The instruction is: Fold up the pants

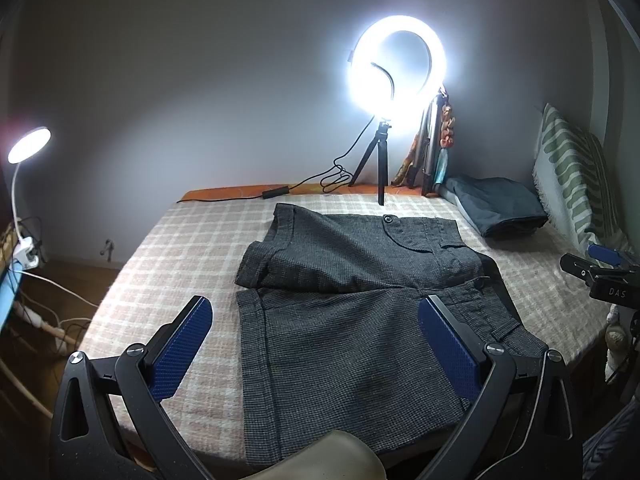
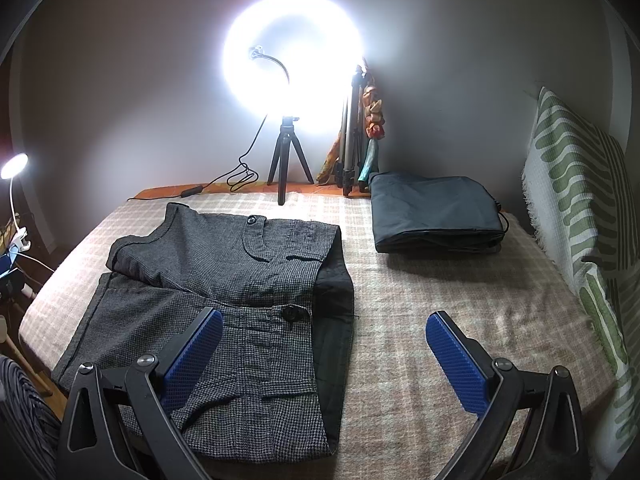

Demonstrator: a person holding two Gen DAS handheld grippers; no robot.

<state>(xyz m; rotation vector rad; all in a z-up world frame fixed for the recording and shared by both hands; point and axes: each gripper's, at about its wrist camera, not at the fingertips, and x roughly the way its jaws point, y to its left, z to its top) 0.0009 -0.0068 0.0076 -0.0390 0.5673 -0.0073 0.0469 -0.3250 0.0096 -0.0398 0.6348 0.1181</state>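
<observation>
Both grippers gape wide and empty: the left gripper (image 1: 316, 344) hovers squarely over the pants (image 1: 352, 312), the right gripper (image 2: 324, 352) straddling their waistband-side edge, legs running leftward.

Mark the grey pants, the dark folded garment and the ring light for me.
grey pants (image 2: 224, 280): right wrist view, middle of the fabric.
dark folded garment (image 2: 432, 212): right wrist view, its top face.
ring light (image 1: 438, 60): left wrist view, the glowing ring's right side.
</observation>
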